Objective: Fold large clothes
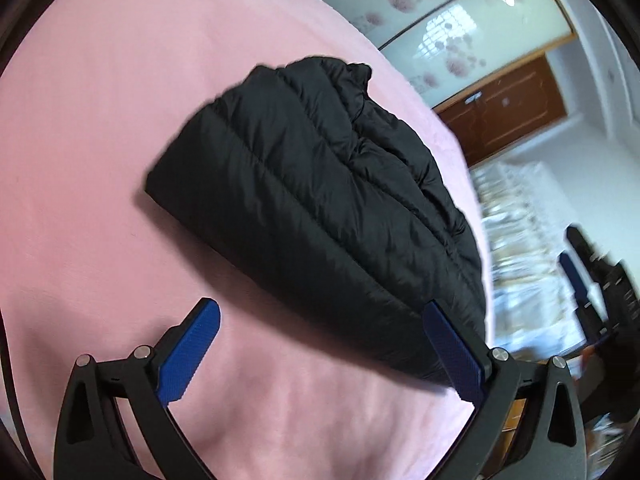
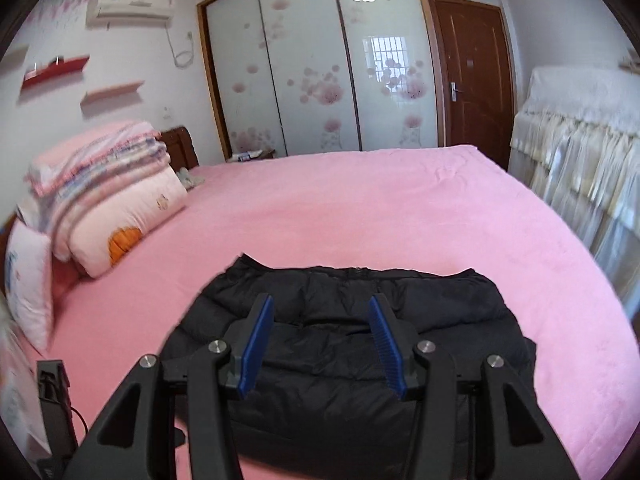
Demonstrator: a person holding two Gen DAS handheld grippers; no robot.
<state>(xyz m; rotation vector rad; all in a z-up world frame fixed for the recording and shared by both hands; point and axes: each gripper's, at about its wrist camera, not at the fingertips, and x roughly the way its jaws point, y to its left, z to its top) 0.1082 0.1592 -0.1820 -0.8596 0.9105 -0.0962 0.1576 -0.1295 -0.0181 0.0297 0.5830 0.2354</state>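
A black puffer jacket [image 1: 320,200] lies folded into a compact bundle on the pink bed sheet [image 1: 100,140]. My left gripper [image 1: 320,312] is open and empty, hovering above the bundle's near edge; its right finger overlaps the jacket in view. In the right wrist view the same jacket [image 2: 344,360] lies near the bed's front edge. My right gripper [image 2: 320,308] is open and empty above the jacket. The right gripper also shows at the right edge of the left wrist view [image 1: 588,280], blurred.
Stacked pink quilts and pillows [image 2: 104,208] sit at the bed's left. A sliding floral wardrobe [image 2: 312,68] and brown door [image 2: 472,68] stand behind. A lace-covered cabinet [image 2: 580,152] is at the right. The pink sheet [image 2: 360,208] stretches beyond the jacket.
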